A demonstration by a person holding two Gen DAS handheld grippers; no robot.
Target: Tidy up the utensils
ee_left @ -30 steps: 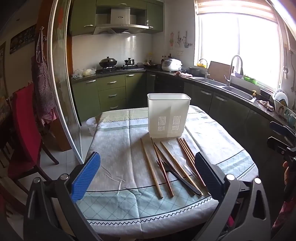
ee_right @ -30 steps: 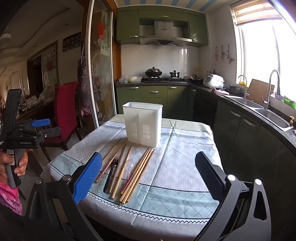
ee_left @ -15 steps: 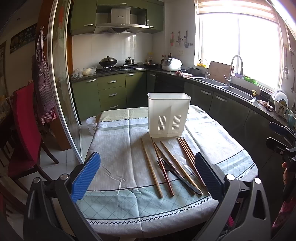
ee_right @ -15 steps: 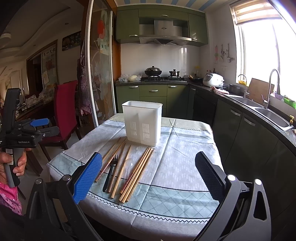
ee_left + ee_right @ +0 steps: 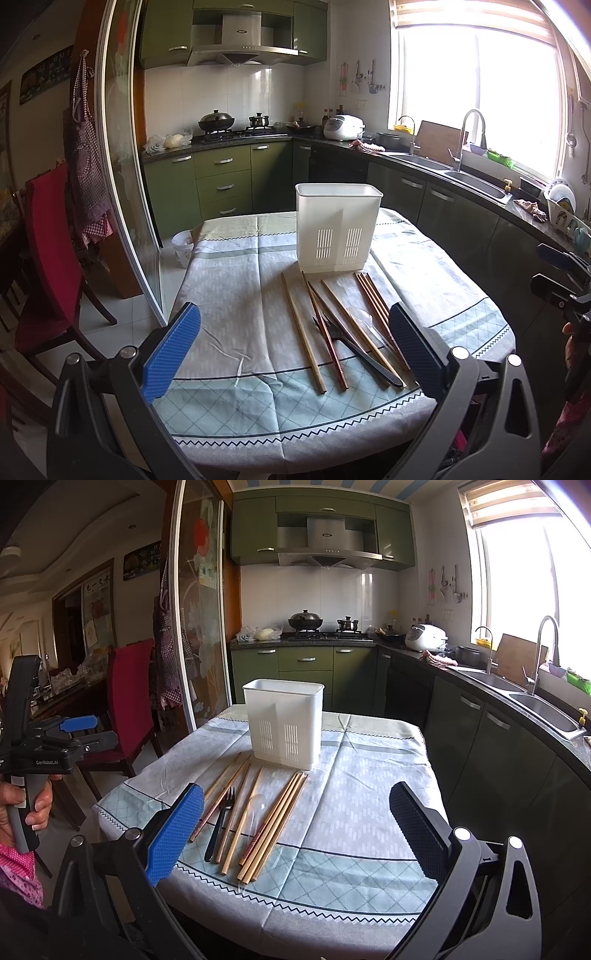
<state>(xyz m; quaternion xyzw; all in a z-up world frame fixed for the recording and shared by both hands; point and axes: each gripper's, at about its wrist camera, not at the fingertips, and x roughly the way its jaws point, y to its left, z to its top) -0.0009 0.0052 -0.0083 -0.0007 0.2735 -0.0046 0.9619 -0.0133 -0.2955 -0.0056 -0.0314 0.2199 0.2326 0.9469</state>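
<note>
A white slotted utensil holder (image 5: 338,229) stands upright on the clothed table, also in the right wrist view (image 5: 283,723). In front of it lie several wooden chopsticks (image 5: 302,332) (image 5: 275,823), a black fork (image 5: 354,347) (image 5: 221,818) and a clear plastic spoon (image 5: 364,317) (image 5: 256,805). My left gripper (image 5: 295,350) is open and empty above the table's near edge. My right gripper (image 5: 297,827) is open and empty, held back from the utensils. Each gripper shows at the edge of the other's view.
The tablecloth (image 5: 236,295) covers a small table. A red chair (image 5: 48,258) stands at the left by a sliding glass door (image 5: 122,184). Green cabinets, stove and a counter with sink (image 5: 476,184) run behind and to the right. A small bin (image 5: 183,247) sits on the floor.
</note>
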